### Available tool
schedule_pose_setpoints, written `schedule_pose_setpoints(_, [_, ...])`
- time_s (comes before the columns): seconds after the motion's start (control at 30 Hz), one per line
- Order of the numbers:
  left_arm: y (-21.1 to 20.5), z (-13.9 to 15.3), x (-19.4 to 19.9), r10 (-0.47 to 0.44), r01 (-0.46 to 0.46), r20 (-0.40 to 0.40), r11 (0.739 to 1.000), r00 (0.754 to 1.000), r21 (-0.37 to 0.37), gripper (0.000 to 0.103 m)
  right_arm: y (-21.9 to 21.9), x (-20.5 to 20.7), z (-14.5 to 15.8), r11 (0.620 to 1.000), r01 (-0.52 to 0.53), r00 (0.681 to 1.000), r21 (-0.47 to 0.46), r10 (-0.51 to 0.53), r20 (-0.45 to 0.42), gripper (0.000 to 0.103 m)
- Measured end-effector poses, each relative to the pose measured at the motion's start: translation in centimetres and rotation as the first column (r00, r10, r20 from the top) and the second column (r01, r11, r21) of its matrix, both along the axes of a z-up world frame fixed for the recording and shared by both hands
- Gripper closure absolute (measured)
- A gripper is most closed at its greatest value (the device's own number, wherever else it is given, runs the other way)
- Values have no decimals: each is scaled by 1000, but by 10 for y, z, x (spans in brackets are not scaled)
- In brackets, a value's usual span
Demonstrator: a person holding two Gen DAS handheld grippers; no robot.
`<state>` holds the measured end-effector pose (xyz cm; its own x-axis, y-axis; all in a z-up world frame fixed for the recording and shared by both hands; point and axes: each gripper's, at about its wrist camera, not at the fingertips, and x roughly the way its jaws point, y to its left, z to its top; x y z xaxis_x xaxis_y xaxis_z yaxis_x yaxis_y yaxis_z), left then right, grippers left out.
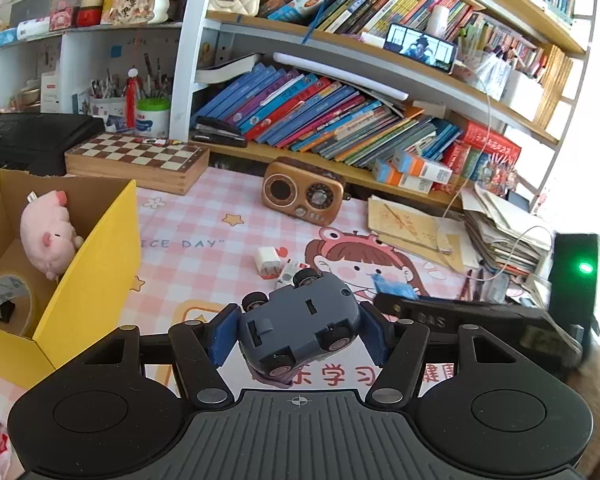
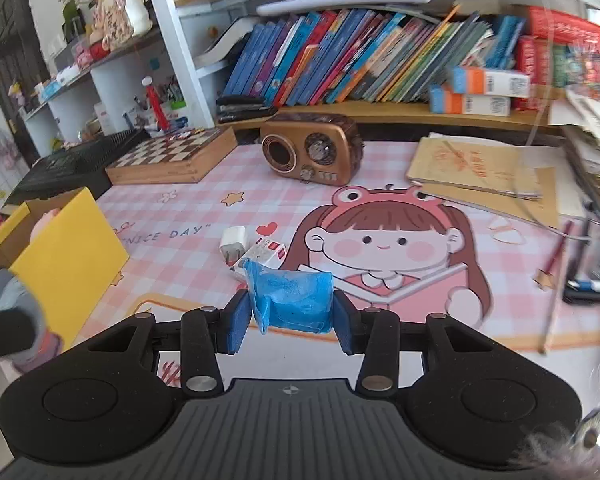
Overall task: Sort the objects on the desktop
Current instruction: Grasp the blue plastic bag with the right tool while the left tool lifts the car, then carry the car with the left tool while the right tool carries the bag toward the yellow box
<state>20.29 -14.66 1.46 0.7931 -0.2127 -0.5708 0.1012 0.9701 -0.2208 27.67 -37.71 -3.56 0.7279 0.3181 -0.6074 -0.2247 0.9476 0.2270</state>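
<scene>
Left claw [image 1: 298, 334] gripping one upturned toy car [image 1: 300, 320], right claw [image 2: 292, 314] gripping one blue wad [image 2: 290, 300], one yellow box [image 1: 88, 276] at worktop's left edge, pink checked mat [image 2: 188, 248], bookshelves [image 1: 340, 120] behind.

Grey-blue toy car [image 1: 300, 322], blue wad [image 2: 291, 300], yellow box [image 1: 88, 264], pink-checked mat [image 2: 204, 216]

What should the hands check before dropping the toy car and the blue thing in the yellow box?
1. Left gripper pinches the toy car upside down: ok.
2. Right gripper holds the blue crumpled wrapper: ok.
3. Yellow box is open on top: ok.
4. Room inside beside the pink plush pig and tape roll: ok.
5. Left gripper is over the box: not ok, it is beside it.
6. Charger plug left on the mat: not ok.
</scene>
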Motion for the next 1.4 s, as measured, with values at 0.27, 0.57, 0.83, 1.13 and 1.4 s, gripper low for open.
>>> schedule_pose_setpoints(0.27, [14,5,-24,-51,52,35,998,998,-30,40,5,-58,10,995,101,995,3,-101,-10,62])
schedule_pose_setpoints(0.57, [47,5,-58,-103,106,44,993,994,-56,40,40,-116,17,990,137,991,-26,-137,2,62])
schedule_pose_setpoints(0.83, [93,1,-98,-105,107,35,992,994,-69,40,92,-162,16,989,137,990,-50,-138,-8,62])
schedule_pose_setpoints(1.13, [143,-8,-141,-99,99,5,993,995,-70,40,147,-211,11,992,118,992,-53,-120,-32,62])
schedule_pose_setpoints(1.4, [176,-10,-169,-97,96,-4,992,995,-76,40,185,-238,9,994,92,994,-52,-95,-47,62])
